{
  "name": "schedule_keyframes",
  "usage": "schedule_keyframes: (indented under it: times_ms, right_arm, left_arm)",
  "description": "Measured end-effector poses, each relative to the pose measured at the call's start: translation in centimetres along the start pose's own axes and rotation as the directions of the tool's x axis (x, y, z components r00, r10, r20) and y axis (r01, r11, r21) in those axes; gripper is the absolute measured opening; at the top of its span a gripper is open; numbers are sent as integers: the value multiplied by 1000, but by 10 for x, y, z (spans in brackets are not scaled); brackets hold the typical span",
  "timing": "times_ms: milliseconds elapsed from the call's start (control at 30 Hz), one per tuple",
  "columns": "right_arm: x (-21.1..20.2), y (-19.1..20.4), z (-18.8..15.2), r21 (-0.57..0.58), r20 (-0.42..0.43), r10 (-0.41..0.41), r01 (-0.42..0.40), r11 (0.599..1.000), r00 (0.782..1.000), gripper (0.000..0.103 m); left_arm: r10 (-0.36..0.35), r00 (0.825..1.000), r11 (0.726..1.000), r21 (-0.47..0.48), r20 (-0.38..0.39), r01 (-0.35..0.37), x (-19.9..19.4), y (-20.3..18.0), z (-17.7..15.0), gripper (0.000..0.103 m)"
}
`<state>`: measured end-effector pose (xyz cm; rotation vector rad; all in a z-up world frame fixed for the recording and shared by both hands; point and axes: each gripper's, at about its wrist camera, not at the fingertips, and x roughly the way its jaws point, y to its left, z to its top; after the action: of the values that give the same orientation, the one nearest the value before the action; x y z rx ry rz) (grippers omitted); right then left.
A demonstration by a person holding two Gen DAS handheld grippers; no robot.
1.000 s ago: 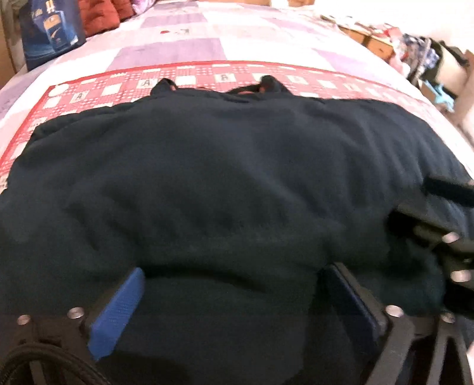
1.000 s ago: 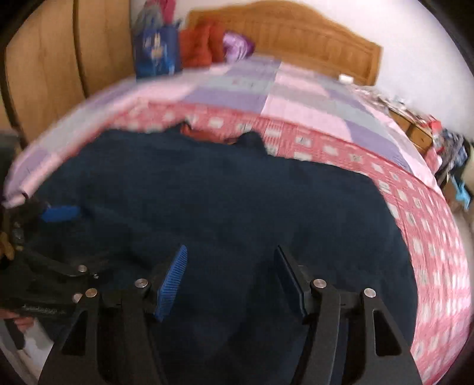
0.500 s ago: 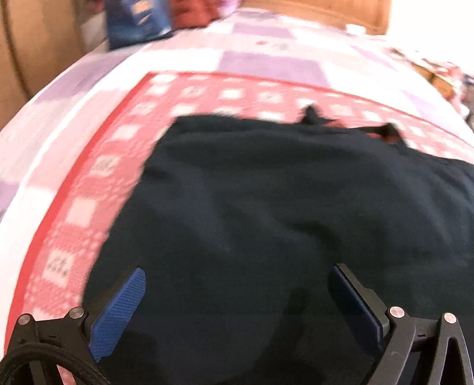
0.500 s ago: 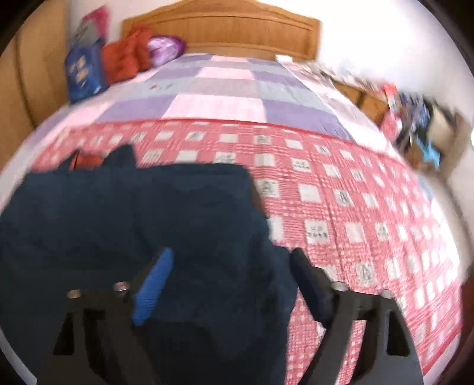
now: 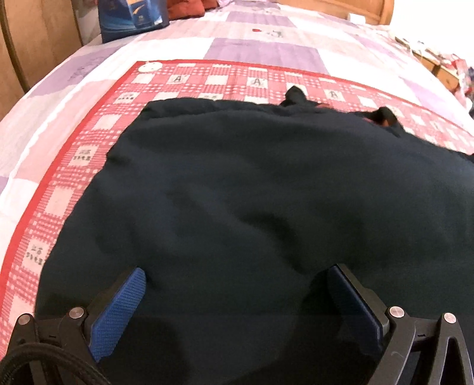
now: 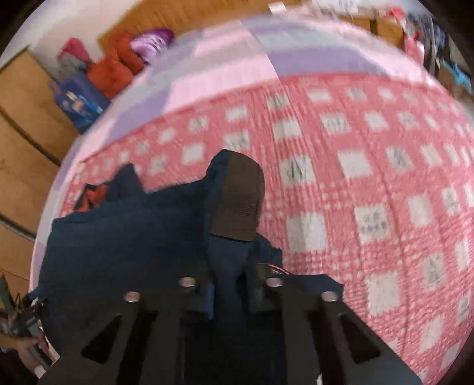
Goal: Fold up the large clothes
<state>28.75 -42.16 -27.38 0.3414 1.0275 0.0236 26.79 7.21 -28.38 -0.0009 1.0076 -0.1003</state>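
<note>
A large dark navy garment (image 5: pixel 237 192) lies spread on a red-and-white checked cloth (image 5: pixel 71 154) on the bed. My left gripper (image 5: pixel 237 284) is open, its blue pads (image 5: pixel 118 308) just above the garment's near left part. My right gripper (image 6: pixel 229 284) is shut on a sleeve of the garment (image 6: pixel 228 260), and the sleeve's ribbed cuff (image 6: pixel 241 201) sticks up beyond the fingers. The garment's body (image 6: pixel 124 237) lies to the left in the right wrist view.
The checked cloth (image 6: pixel 370 192) lies over a pink and purple quilt (image 5: pixel 260 50). A blue bag (image 5: pixel 130 14) and red clothes (image 6: pixel 112 71) sit by the wooden headboard. A wooden wardrobe (image 6: pixel 26 124) stands at the left. Clutter lies off the bed's right side (image 6: pixel 429 44).
My right gripper has moved to the garment's right side and closed on the sleeve, lifting the cuff. My left gripper has shifted to the garment's left part and stayed open.
</note>
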Motion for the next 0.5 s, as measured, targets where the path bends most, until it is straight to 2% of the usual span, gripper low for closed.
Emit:
schedule_keyframes:
  times_ms: [133,200,267,333,400,467,500]
  right_arm:
    - [-48,6,-9,-64,121,-79,87,994,989,10]
    - [-48,-11,-19,-38,88,-129,133,990,988,11]
    - [-32,-34,-29,37,50,-137,135,990,989,11]
    - [-28,-42,-28,84,72,-132,126,988,989,11]
    - [-41,-39,-29,118,118,-137,123,985,984,11]
    - [-60,-27,-30,84,181,-165,152,985,969,10]
    - [-59,-24,-34,58,182,-190,182,982,965,11]
  left_arm:
    - [-33,999,999,36,18,32,-6,-17,8,102]
    - [-36,999,997,73,30,33,-5,-27,10,102]
    - [-39,999,996,80,15,37,3,-34,11,102]
    - [-37,999,998,54,6,36,8,-33,13,102]
    - [-43,999,998,41,14,43,6,-32,15,102]
    - [-51,999,998,45,14,51,4,-31,14,102]
    - [-58,998,997,54,13,57,4,-32,13,102]
